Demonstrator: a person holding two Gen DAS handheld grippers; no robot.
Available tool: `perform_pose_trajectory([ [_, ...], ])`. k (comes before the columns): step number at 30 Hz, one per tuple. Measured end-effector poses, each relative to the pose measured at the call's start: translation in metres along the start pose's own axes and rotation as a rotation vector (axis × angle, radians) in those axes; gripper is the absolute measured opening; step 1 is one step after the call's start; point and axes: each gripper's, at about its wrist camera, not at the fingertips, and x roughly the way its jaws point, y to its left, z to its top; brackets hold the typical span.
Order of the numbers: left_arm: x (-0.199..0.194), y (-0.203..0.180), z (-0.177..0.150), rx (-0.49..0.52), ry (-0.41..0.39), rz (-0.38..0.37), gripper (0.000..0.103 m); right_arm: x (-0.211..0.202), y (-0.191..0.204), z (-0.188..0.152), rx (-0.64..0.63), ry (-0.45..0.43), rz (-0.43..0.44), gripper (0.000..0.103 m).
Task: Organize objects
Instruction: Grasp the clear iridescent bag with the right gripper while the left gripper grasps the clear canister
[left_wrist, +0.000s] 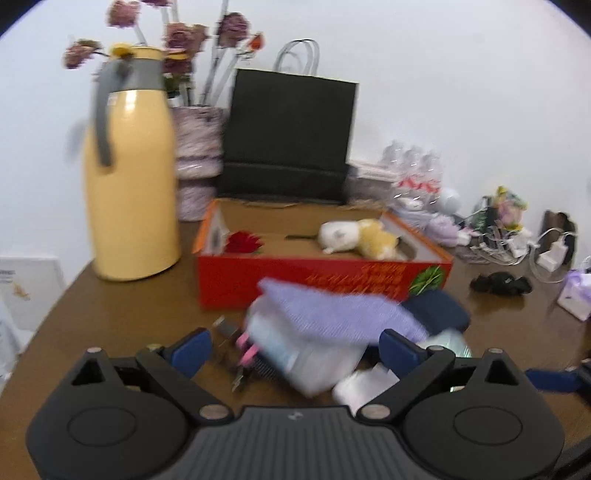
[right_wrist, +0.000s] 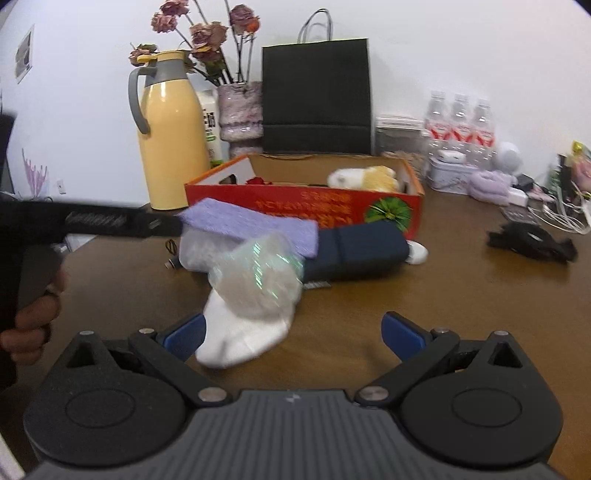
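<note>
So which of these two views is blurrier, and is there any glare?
Left wrist view: heavy motion blur smears the yellow jug and purple cloth. Right wrist view: sharper, though the clear plastic bag is blurred with greenish glints; both bend at the fisheye edges.

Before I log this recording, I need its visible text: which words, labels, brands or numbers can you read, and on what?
Nothing reads clearly enough to quote.
Red cardboard box: gold characters on its front, upside down in the right wrist view, blurred.
Clear plastic water bottles: red-and-white labels, too small.
White carton behind the yellow thermos jug: dark print and a green mark, unreadable.
Black paper bag: no print visible.
</note>
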Motion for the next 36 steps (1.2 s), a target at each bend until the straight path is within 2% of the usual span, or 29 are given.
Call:
perform_pose_trajectory([
  [3,0.023,-0.004,0.011,0.054,-0.032,0.001,0.098,0.015,0.008,0.007,-0.015,-0.01,0.019,0.103],
  [5,0.034,-0.004,0.016,0.061,0.008,0.008,0.097,0.021,0.013,0.01,-0.026,-0.005,0.023,0.103],
  [7,0.031,0.001,0.01,0.109,-0.005,-0.064,0.098,0.023,0.015,0.01,-0.032,-0.006,0.034,0.103],
  [10,0.029,0.007,-0.005,0.273,-0.024,-0.179,0.103,0.024,0.012,0.007,-0.021,-0.001,0.058,0.103],
  [12,0.036,0.01,-0.009,0.35,-0.002,-0.204,0.103,0.029,0.01,0.006,-0.009,0.007,0.065,0.103],
  [16,0.06,0.03,-0.004,0.347,0.042,-0.203,0.103,0.037,0.007,0.008,0.005,0.01,0.072,0.103],
  [17,0.065,0.034,-0.001,0.35,0.044,-0.22,0.103,0.038,0.007,0.009,0.005,0.004,0.075,0.103],
  [19,0.076,0.042,0.003,0.343,0.065,-0.299,0.103,0.04,0.008,0.012,0.005,-0.005,0.075,0.099],
  [21,0.084,0.046,0.005,0.306,0.086,-0.33,0.102,0.042,0.008,0.015,0.006,-0.009,0.075,0.086],
  [22,0.084,0.045,0.007,0.278,0.082,-0.336,0.098,0.043,0.009,0.016,0.008,-0.008,0.075,0.079],
  [23,0.083,0.047,0.007,0.235,0.08,-0.35,0.092,0.044,0.009,0.016,0.012,-0.006,0.076,0.064],
  [24,0.084,0.047,0.009,0.203,0.087,-0.361,0.086,0.046,0.008,0.016,0.015,-0.002,0.074,0.059],
  [26,0.08,0.044,0.007,0.154,0.084,-0.313,0.086,0.045,0.007,0.016,0.027,-0.002,0.075,0.057],
  [29,0.059,0.03,0.005,0.158,0.052,-0.176,0.085,0.035,0.007,0.016,0.031,-0.013,0.079,0.052],
  [33,0.012,0.021,0.007,0.152,0.017,-0.156,0.085,0.01,0.008,0.018,0.026,-0.049,0.07,0.049],
  [36,-0.032,0.006,0.002,0.164,0.012,-0.06,0.085,-0.016,0.007,0.017,0.03,-0.081,0.06,0.049],
])
